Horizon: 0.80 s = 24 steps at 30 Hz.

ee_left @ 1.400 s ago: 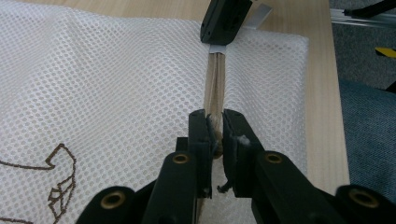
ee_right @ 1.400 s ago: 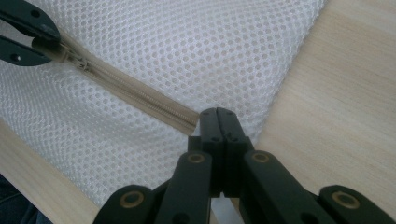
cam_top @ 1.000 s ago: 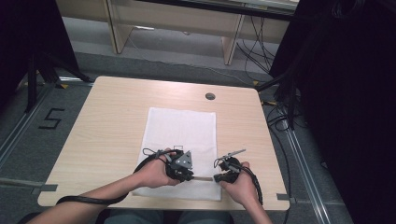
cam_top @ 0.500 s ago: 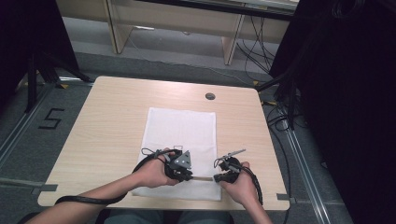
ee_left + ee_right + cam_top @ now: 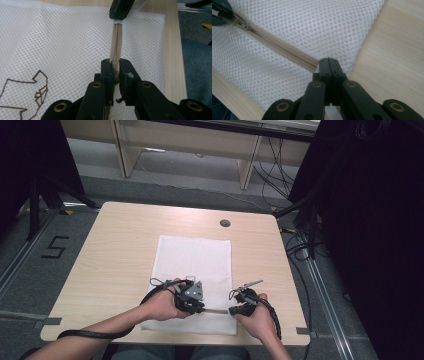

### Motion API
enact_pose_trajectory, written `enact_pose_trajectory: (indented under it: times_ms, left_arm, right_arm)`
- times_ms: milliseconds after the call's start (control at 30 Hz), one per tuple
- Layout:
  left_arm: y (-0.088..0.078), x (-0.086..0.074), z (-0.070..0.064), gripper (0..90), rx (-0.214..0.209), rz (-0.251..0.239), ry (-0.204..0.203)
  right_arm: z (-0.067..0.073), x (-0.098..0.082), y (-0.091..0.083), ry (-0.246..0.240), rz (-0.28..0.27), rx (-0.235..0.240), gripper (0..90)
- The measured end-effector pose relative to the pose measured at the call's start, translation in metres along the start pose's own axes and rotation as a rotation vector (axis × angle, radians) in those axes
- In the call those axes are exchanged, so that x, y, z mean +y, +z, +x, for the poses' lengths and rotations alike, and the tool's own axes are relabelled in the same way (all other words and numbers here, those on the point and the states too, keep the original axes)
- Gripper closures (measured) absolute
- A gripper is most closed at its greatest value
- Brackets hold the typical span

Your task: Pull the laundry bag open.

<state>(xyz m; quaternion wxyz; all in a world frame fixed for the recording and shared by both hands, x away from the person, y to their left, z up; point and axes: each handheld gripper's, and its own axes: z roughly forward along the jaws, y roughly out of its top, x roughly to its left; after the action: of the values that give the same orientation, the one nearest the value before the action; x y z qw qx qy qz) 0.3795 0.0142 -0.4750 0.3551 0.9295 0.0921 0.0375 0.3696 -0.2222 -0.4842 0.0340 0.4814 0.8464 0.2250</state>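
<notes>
A white mesh bag (image 5: 195, 260) lies flat on the wooden table (image 5: 115, 250). Its beige zipper (image 5: 216, 311) runs along the near edge, stretched between both grippers. My left gripper (image 5: 201, 308) is shut on the zipper pull; in the left gripper view its jaws (image 5: 115, 63) pinch the slider, and the zipper tape (image 5: 116, 40) runs ahead to the other gripper (image 5: 120, 10). My right gripper (image 5: 232, 311) is shut on the zipper's end near the bag's right corner. In the right gripper view the jaws (image 5: 328, 62) clamp the tape end (image 5: 310, 62) and the closed zipper (image 5: 274, 41) runs away to the upper left.
A brown stitched outline (image 5: 37, 85) marks the mesh near the left jaws. A round cable hole (image 5: 225, 223) sits at the table's far right. Bare wood (image 5: 392, 57) lies right of the bag. Cables (image 5: 300, 245) hang beside the table's right edge.
</notes>
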Motion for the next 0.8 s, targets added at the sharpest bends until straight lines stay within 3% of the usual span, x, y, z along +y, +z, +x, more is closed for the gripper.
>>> enact_pose_trajectory:
  times_ms: [67,100,167,200,267,300,433,467,567,667,700,800]
  left_arm:
    - [-0.0014,-0.0003,0.001,81.9,0.0,-0.001,0.008]
    - [-0.0016,-0.0006,0.001,81.9,0.006,-0.003,0.016]
    - [-0.0019,-0.0009,0.0009,81.9,0.009,0.003,0.018]
    - [-0.0022,-0.0013,0.0005,81.9,0.002,-0.002,-0.001]
    - [-0.0027,-0.0016,0.0004,81.9,0.007,0.003,0.005]
    - [-0.0032,-0.0019,0.0006,81.9,0.004,0.001,0.001]
    - [-0.0047,-0.0032,0.0013,81.9,0.011,0.002,0.016]
    - [-0.0045,-0.0038,0.0005,81.9,0.008,-0.003,-0.004]
    - [-0.0049,-0.0041,0.0006,81.9,0.008,-0.002,0.001]
    - [-0.0064,-0.0051,0.0019,81.9,0.008,-0.001,0.009]
    - [-0.0067,-0.0056,0.0019,81.9,-0.001,-0.007,-0.009]
    - [-0.0076,-0.0063,0.0026,81.9,0.009,0.003,0.007]
  right_arm:
    - [0.0022,0.0001,-0.0011,0.024,0.017,-0.002,90.0]
    - [-0.0001,0.0004,0.0003,-0.01,-0.003,-0.002,90.0]
    - [-0.0003,0.0004,0.0003,-0.014,-0.004,0.0,90.0]
    - [-0.0002,0.0004,0.0003,-0.013,-0.003,0.0,90.0]
    - [0.0023,0.0004,-0.0008,0.018,0.014,0.003,90.0]
    - [0.0005,0.0003,0.0001,-0.008,-0.003,-0.003,90.0]
    - [0.0022,0.0006,-0.0001,0.002,0.013,-0.016,90.0]
    - [0.0024,0.0008,0.0005,0.012,0.011,-0.018,90.0]
    - [0.0025,0.0009,0.0005,0.012,0.012,-0.019,90.0]
    - [0.002,0.0008,0.0004,-0.006,0.011,-0.022,90.0]
    - [0.0017,0.0006,-0.0002,-0.012,0.01,-0.017,90.0]
    - [0.0017,0.0007,-0.0002,-0.014,0.01,-0.017,90.0]
